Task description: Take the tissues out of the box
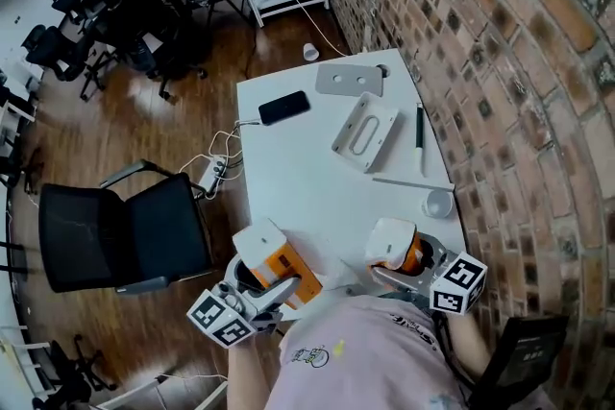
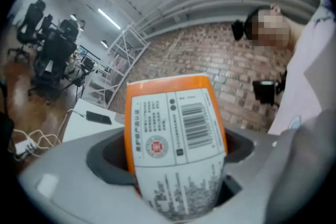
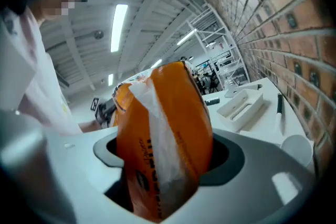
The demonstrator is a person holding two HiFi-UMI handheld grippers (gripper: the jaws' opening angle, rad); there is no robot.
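My left gripper [image 1: 279, 288] is shut on an orange and white tissue box [image 1: 276, 262] at the near edge of the white table [image 1: 307, 187]. In the left gripper view the box [image 2: 173, 139] stands between the jaws and shows its barcode label. The right gripper [image 1: 399, 274] is shut on an orange soft tissue pack [image 1: 399, 248], a little apart from the box on its right. Seen from the right gripper view, the pack [image 3: 165, 128] fills the gap between the jaws, with a white strip down its front. The box [image 3: 122, 96] shows behind it at the left.
Farther back on the table lie a black phone [image 1: 284, 108], a grey plate [image 1: 349, 80], a white tray [image 1: 365, 132], a pen [image 1: 420, 139] and a small white cup [image 1: 438, 204]. A brick wall [image 1: 538, 110] runs along the right. A black chair [image 1: 115, 230] and a power strip [image 1: 213, 173] are at the left.
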